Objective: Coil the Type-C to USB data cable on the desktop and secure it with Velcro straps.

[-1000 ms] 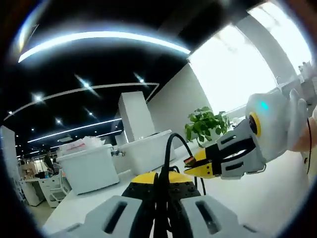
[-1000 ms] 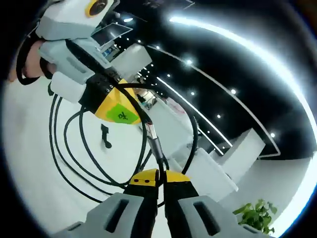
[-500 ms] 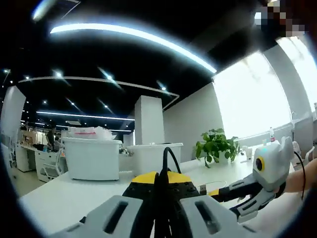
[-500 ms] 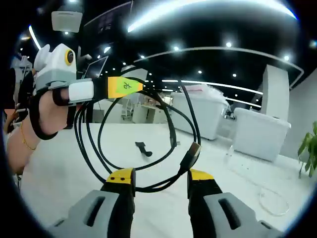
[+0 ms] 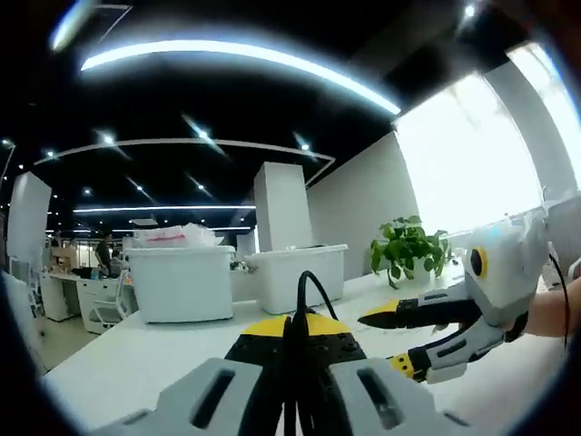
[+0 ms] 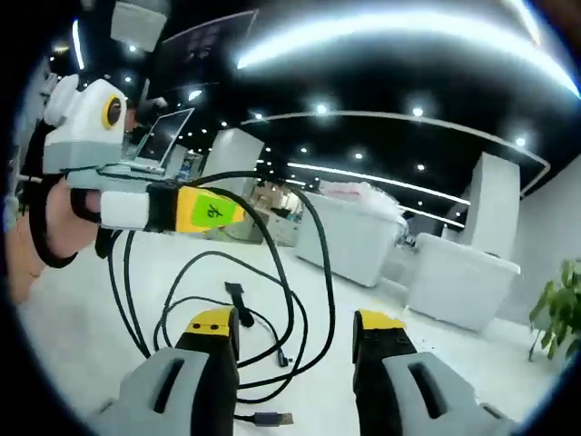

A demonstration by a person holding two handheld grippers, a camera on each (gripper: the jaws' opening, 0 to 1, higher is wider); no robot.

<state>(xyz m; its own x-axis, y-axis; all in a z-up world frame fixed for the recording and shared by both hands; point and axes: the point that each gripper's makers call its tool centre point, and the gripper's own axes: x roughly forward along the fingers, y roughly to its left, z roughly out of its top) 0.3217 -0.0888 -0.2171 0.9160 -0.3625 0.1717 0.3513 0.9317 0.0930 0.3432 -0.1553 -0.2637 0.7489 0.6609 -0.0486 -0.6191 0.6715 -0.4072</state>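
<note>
left tool (image 6: 213, 211) clamped on black cable (image 6: 304, 272), loops hanging; right tool (image 6: 295, 322) jaws apart; velcro strap (image 6: 238, 300) on tabletop (image 6: 82, 318).

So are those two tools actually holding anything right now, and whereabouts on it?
The left tool pinches the black cable at the top of its hanging loops. The right tool is open, holding nothing.
</note>
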